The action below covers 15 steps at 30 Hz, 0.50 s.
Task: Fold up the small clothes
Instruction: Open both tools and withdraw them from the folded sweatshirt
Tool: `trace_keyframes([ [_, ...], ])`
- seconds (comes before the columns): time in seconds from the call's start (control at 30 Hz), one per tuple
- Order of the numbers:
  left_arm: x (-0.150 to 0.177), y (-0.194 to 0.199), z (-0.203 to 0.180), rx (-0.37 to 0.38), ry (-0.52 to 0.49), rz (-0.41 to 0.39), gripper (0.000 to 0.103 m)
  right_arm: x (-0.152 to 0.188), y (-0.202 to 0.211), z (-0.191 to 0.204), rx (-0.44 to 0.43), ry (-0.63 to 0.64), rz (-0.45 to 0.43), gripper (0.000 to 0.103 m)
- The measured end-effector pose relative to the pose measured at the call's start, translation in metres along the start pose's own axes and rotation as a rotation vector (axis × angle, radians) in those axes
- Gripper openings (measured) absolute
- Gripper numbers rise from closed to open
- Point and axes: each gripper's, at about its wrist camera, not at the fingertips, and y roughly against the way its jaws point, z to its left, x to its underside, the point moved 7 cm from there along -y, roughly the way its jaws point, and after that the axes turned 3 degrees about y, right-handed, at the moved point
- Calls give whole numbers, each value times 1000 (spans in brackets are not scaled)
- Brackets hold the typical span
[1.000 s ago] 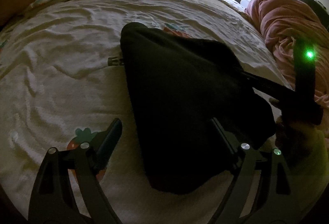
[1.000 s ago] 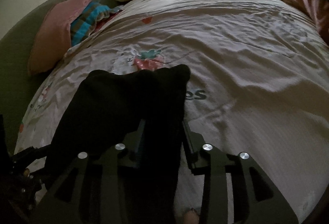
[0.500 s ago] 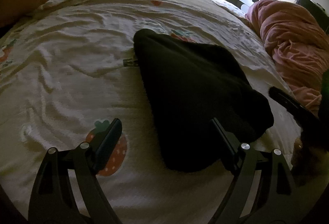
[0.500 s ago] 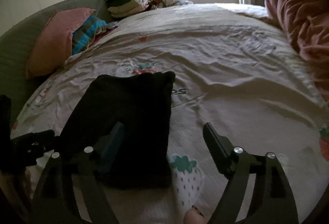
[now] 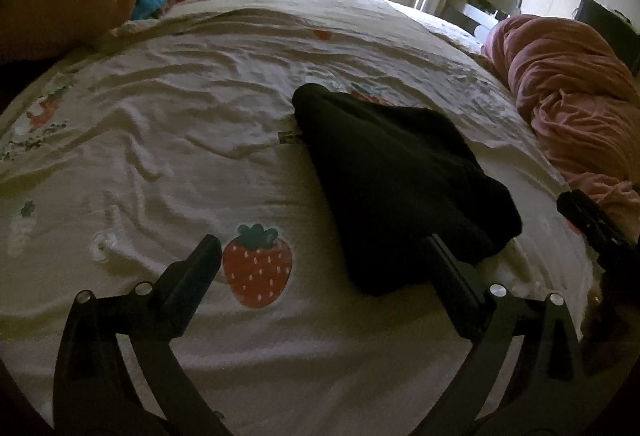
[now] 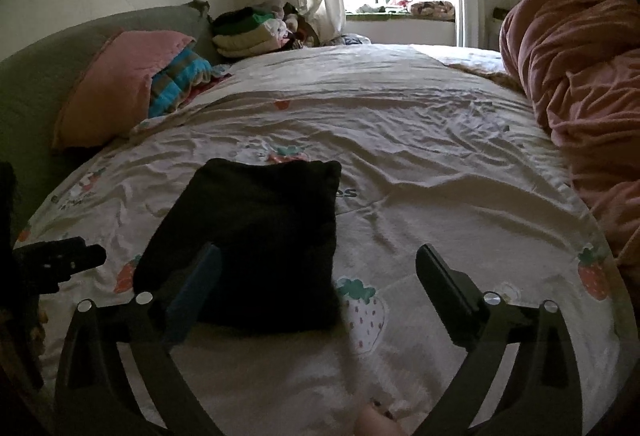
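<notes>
A black garment (image 5: 400, 179) lies folded on the strawberry-print bed sheet (image 5: 160, 155). My left gripper (image 5: 320, 248) hovers above the sheet just before the garment's near left edge. Its jaws are opening wide, with only sheet and a strawberry print between them. In the right wrist view the same garment (image 6: 256, 236) forms a dark rectangle. My right gripper (image 6: 318, 252) hangs over its near right corner. These jaws are also opening, and the pads stand clear of the cloth, which lies flat below them.
A pink pillow (image 6: 120, 83) and a striped blanket (image 6: 180, 75) lie at the far left, with a stack of folded clothes (image 6: 248, 31) behind them. A bunched pink duvet (image 6: 580, 83) fills the right side. A person's fingertip (image 6: 376, 420) shows at the bottom edge.
The right gripper let go of the black garment, opened wide and drew back and up. The left gripper also drew back and opened a little more. The garment now lies flat.
</notes>
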Motion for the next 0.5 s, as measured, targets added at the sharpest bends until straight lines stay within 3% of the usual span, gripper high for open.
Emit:
trace_keyframes([
  [0.5,33,43,4,-19,-53,-79,93,20,37,41,11,53,-53,98],
])
